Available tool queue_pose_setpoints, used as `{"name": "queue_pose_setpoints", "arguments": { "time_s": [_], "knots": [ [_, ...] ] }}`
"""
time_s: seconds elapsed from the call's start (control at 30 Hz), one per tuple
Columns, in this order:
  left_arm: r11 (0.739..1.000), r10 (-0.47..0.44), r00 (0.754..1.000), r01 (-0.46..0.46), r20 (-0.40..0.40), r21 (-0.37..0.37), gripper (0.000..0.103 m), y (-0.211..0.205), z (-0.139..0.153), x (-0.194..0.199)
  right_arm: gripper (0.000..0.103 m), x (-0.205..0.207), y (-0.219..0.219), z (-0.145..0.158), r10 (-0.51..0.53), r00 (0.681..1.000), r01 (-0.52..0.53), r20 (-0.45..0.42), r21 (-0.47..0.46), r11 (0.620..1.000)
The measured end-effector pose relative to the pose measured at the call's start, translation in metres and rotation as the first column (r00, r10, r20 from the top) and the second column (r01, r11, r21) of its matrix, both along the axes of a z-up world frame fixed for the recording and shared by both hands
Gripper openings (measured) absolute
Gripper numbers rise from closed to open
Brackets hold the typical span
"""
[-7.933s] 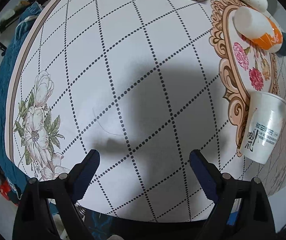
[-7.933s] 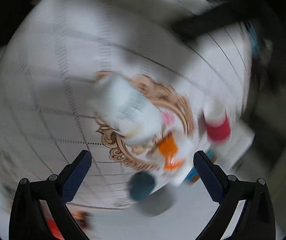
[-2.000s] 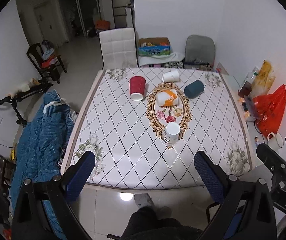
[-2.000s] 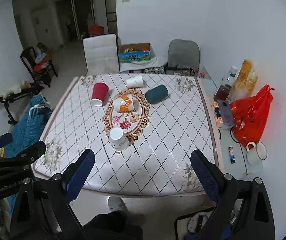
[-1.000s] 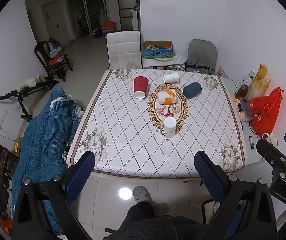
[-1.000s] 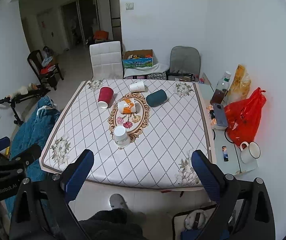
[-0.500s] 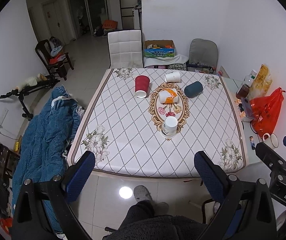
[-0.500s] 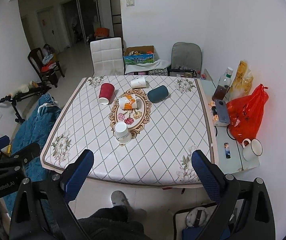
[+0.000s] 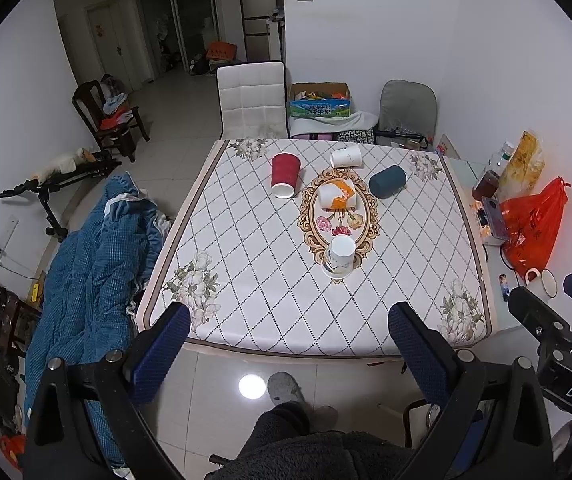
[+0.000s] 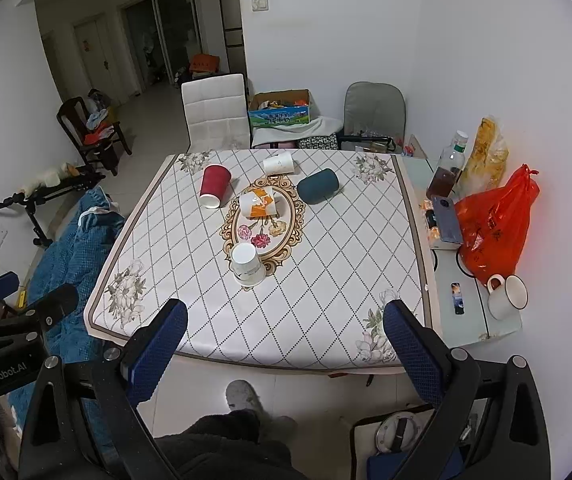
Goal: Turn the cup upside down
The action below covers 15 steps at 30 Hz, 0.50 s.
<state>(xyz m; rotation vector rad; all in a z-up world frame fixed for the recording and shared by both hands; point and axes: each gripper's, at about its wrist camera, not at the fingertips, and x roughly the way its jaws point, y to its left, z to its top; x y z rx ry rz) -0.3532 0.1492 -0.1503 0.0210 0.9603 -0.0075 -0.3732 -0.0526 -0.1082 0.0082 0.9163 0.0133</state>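
Both claws, left gripper (image 9: 286, 344) and right gripper (image 10: 284, 332), gape empty, well back from the table (image 9: 366, 332). We note the white cup (image 9: 341, 257) inverted at the medallion's 6 o'clock. Risk: re-approach could nudge and topple it.

Bare cloth around inverted cup (image 9: 340, 257)

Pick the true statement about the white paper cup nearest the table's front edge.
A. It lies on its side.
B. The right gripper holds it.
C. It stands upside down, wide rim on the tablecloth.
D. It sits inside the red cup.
C: the white paper cup stands with its narrow base up and wide rim on the table, apart from both grippers.
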Motion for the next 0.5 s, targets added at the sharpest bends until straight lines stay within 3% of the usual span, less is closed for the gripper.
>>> {"name": "queue_pose_setpoints", "arguments": {
  "time_s": [0.5],
  "knots": [
    [1.0,-0.002,1.0,0.002,0.004,0.001,0.101,-0.0026,0.0042,-0.0017,0.1,-0.0013,-0.0021,0.0037,-0.006,1.0,0.006,-0.002,0.012,1.0]
  ]
}}
